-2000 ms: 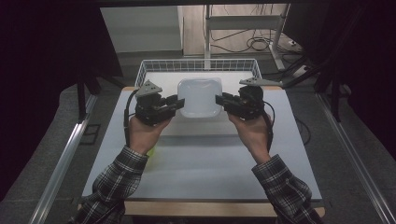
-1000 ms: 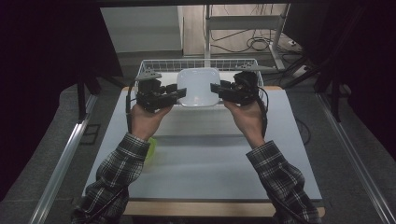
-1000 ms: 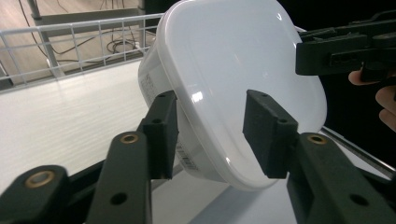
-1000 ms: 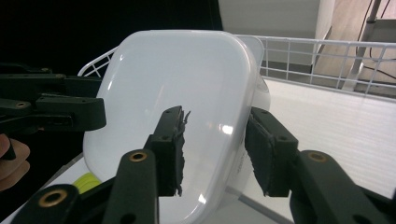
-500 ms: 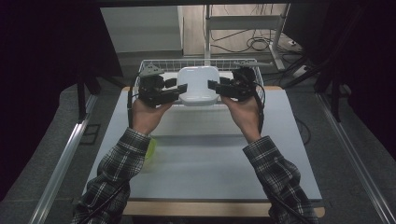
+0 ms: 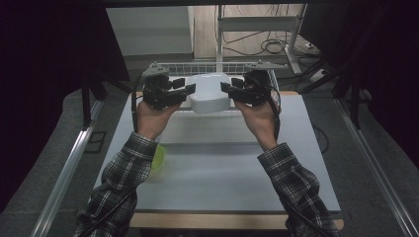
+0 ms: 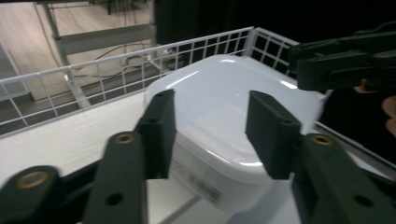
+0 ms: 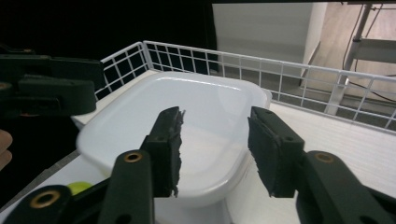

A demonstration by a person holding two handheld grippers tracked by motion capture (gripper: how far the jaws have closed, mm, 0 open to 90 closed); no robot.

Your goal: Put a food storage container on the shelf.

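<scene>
A white rounded plastic container (image 6: 210, 94) (image 7: 224, 112) (image 8: 187, 121) is at the front of a white wire basket (image 6: 197, 66) (image 7: 93, 74) (image 8: 299, 74) at the table's far edge. I cannot tell whether it rests on the basket floor. My left gripper (image 6: 190, 89) (image 7: 210, 100) points at its left end. My right gripper (image 6: 225, 88) (image 8: 215, 116) points at its right end. Both pairs of jaws have just been closing a little. They still stand apart, with their pads off the container, which lies beyond and below each gap.
The white table top (image 6: 222, 163) stretches between the basket and the person's body. A small green object (image 6: 158, 157) (image 8: 79, 188) lies on it by the left sleeve. Dark curtains and metal rails flank the table; a shelf frame with cables stands behind the basket.
Both hands have carried the container from the middle of the table away from the person to the basket. Since half a second ago they have hardly shifted.
</scene>
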